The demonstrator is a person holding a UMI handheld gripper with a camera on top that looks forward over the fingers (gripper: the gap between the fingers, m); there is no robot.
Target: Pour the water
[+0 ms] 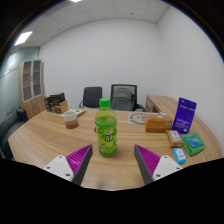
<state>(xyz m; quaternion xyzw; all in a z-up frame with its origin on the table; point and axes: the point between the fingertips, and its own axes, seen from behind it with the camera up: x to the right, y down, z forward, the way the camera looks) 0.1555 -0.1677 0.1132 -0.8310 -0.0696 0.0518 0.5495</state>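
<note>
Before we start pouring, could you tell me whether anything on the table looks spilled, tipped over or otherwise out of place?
Nothing stands out. The green bottle stands upright on the wooden table, cap on, just ahead of the open gripper. The cup beyond it is upright too, and no spill shows.

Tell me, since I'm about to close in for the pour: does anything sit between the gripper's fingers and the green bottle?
Nothing visible does. The green bottle stands upright on the wooden table, just ahead of the open gripper and centred on the gap between its fingers. The cup stands beyond the bottle, off to one side, not in the path.
</note>
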